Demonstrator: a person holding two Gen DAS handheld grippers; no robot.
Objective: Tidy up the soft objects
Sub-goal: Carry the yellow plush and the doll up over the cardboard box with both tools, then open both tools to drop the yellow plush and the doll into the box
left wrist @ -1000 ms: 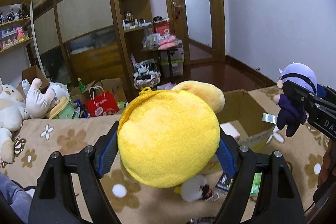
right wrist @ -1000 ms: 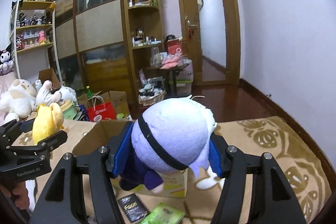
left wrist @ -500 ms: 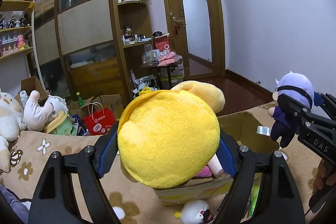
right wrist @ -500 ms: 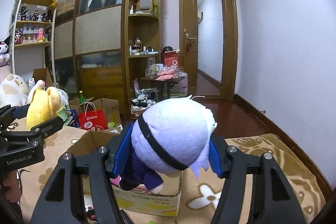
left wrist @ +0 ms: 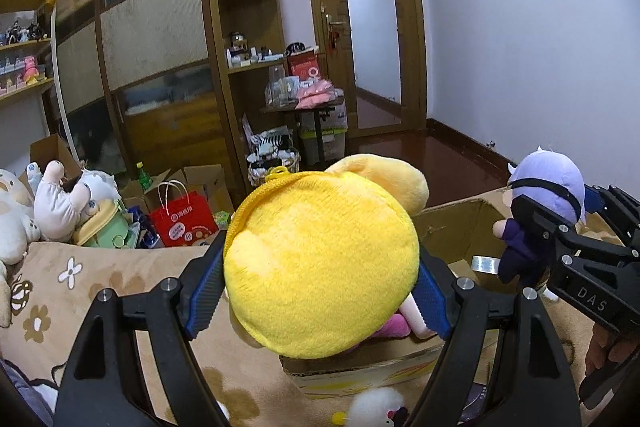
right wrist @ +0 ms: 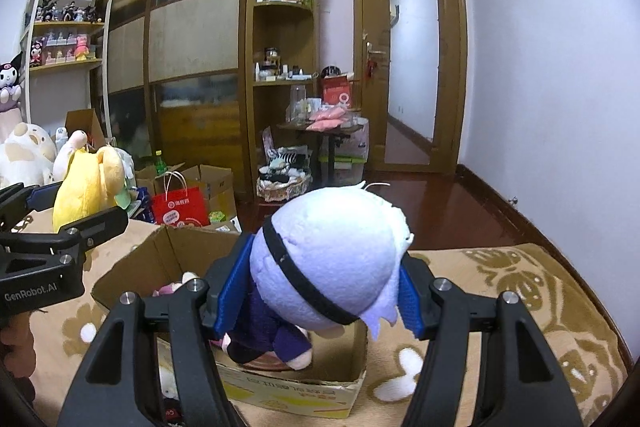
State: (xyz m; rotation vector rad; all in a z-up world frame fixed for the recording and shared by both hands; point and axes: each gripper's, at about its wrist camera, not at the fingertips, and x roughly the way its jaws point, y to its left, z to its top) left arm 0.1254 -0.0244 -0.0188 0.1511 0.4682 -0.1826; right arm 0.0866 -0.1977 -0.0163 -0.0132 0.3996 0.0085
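Yellow plush fills my left view: the yellow plush toy (left wrist: 320,267) sits squeezed between the blue pads of my left gripper (left wrist: 320,283), jaws closed on its round body, and it hangs over the near left part of the open cardboard box (left wrist: 452,227). My right gripper (right wrist: 320,291) clamps the purple-haired doll (right wrist: 328,259) by its head, the dark body dangling over the box's near wall. Inside the box I can make out a pink soft toy (right wrist: 172,287) already lying there, so I judge this to be the drop-in step for both. To do it well, I want each toy fully past the cardboard rim before I let the jaws part, since the standing flaps (right wrist: 132,267) could catch a limb and tip the toy out onto the flowered blanket (right wrist: 520,307). I would lower the yellow one first; it is bulky and may need the larger free space. The two grippers are near each other over the opening, so I should keep them apart and release one at a time. A small white fluffy toy (left wrist: 376,403) lies outside, just beside the box front.
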